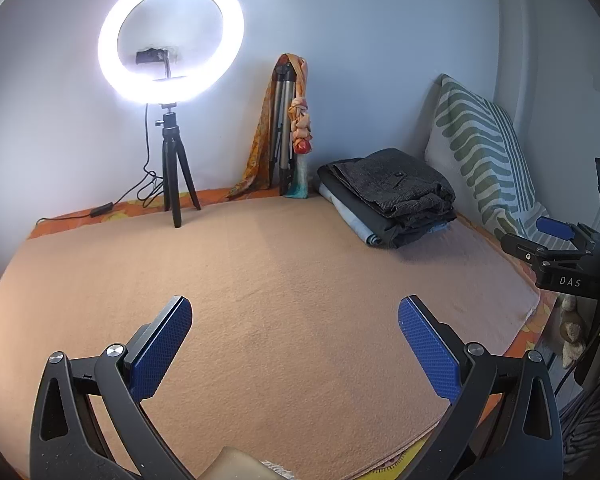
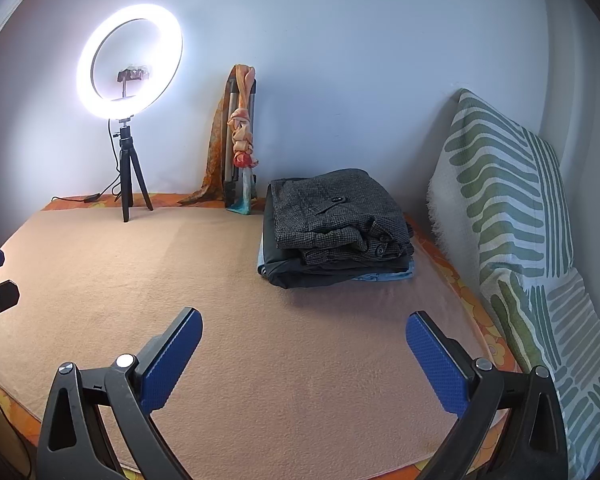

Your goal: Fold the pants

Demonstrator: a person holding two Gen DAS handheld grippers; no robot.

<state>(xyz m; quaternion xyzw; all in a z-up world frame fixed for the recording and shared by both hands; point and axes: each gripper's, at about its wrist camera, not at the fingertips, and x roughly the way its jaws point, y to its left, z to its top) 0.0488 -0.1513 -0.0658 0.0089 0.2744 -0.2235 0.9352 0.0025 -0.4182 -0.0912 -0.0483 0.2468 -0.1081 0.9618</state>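
The left gripper (image 1: 295, 350) and right gripper (image 2: 304, 360) are held above a peach blanket (image 1: 260, 280), fingers spread apart and empty. Folded grey tweed pants (image 2: 336, 216) are stacked on darker garments near a striped pillow (image 2: 508, 200). "DAS" is printed on the right gripper's body in the left view.
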